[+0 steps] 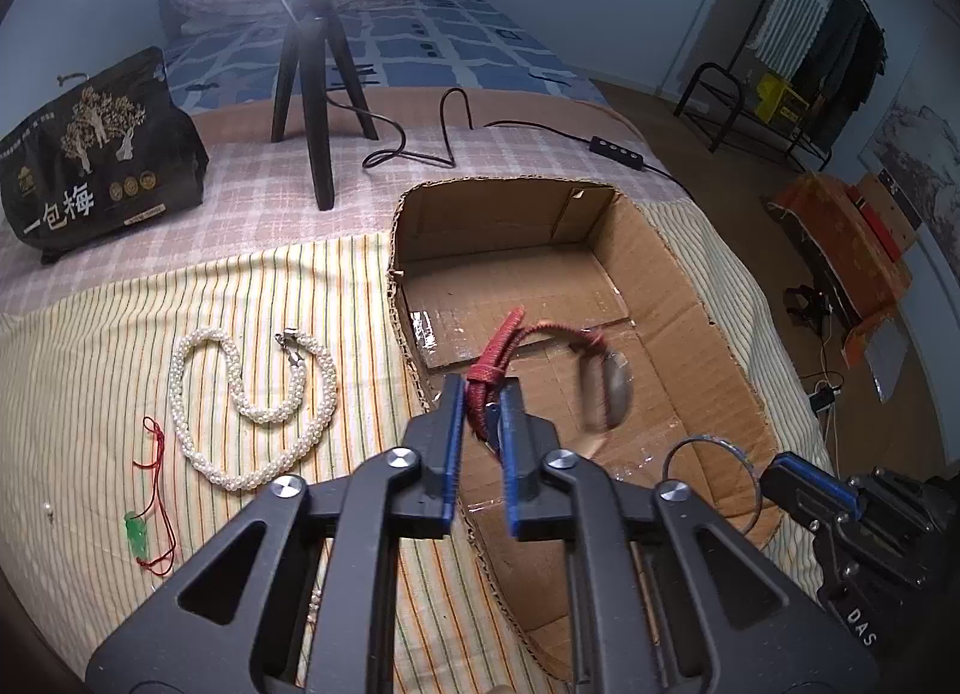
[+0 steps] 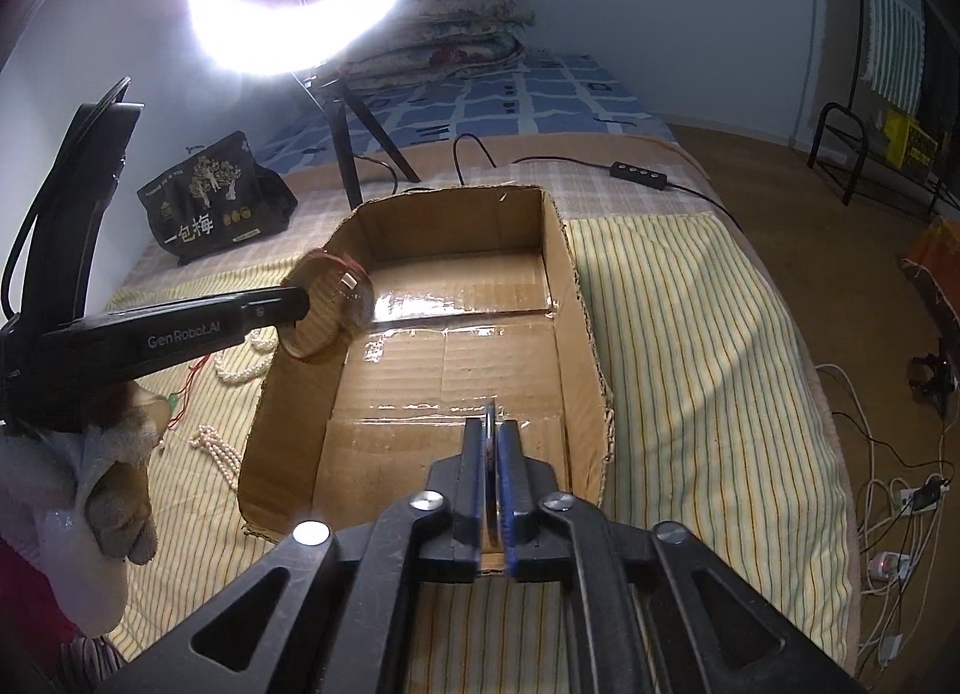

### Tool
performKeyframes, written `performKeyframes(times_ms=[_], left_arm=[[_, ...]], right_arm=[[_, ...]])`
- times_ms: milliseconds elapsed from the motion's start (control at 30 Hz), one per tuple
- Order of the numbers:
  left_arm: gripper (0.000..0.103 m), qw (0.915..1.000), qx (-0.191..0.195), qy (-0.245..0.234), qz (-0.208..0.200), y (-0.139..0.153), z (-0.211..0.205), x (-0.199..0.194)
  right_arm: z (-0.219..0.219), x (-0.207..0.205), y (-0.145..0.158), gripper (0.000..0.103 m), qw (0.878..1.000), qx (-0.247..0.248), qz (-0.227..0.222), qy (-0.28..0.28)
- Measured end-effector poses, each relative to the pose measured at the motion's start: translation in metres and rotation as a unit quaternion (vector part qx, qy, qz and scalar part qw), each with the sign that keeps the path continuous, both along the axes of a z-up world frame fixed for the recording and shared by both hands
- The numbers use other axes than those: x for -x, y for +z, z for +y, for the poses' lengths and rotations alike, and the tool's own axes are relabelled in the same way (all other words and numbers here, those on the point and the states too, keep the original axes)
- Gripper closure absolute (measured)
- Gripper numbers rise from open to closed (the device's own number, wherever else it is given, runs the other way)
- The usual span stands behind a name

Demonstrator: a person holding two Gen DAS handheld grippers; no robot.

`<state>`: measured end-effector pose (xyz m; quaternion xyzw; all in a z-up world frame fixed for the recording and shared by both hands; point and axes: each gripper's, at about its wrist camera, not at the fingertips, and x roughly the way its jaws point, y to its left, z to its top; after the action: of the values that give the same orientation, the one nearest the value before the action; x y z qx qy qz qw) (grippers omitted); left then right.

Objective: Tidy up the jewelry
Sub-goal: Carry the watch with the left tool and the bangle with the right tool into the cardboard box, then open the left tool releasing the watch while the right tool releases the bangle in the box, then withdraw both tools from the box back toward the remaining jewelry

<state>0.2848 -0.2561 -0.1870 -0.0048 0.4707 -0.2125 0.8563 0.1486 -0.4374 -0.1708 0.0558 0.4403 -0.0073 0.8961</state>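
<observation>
Left wrist: braided red cord (image 1: 487,376) pinched over corrugated cardboard box (image 1: 678,286).

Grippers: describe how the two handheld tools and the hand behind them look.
The left gripper and right gripper share black angular frames, silver round bolts and blue finger pads. The left one reads "GenRobot.AI" in white, with black cables behind. A grey, worn glove covers the left hand.
</observation>
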Motion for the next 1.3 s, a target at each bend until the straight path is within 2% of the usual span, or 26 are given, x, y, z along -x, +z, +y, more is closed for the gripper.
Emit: performKeyframes(times_ms=[67,100,133,167,233,367,633,933,1100,1300], left_arm=[[0.079,1.0,0.003,-0.003,-0.006,0.004,0.001,0.002],[0.071,0.9999,0.002,-0.003,-0.011,0.006,0.001,0.003],[0.067,0.9999,0.001,-0.002,-0.017,0.009,0.002,0.005],[0.063,0.9998,0.002,-0.002,-0.02,0.011,0.003,0.006],[0.062,0.9997,0.003,-0.003,-0.022,0.015,0.005,0.006],[0.062,0.9997,0.005,-0.004,-0.022,0.019,0.01,0.007],[0.062,0.9994,0.005,-0.003,-0.034,0.034,0.022,0.015],[0.062,0.9985,0.008,0.009,-0.054,0.058,0.053,0.03],[0.062,0.9976,0.017,0.033,-0.058,0.073,0.094,0.04],[0.062,0.9954,0.004,0.063,-0.071,0.082,0.154,0.054]], right_arm=[[0.002,0.001,0.002,0.042,1.0,0.005,-0.005,-0.003],[0.003,0.002,0.003,0.035,1.0,0.011,-0.008,-0.005],[0.004,0.003,0.004,0.022,1.0,0.015,-0.01,-0.007],[0.006,0.005,0.005,0.016,1.0,0.019,-0.013,-0.007],[0.008,0.007,0.008,0.016,1.0,0.021,-0.016,-0.003],[0.016,0.01,0.009,0.004,0.999,0.037,-0.013,-0.003],[0.02,0.017,0.02,0.003,0.999,0.031,-0.019,-0.007],[0.029,0.032,0.04,0.003,0.999,0.028,-0.035,-0.004],[0.044,0.044,0.05,0.002,0.998,0.01,-0.053,0.023],[0.069,0.054,0.055,0.002,0.995,0.01,-0.075,0.07]])
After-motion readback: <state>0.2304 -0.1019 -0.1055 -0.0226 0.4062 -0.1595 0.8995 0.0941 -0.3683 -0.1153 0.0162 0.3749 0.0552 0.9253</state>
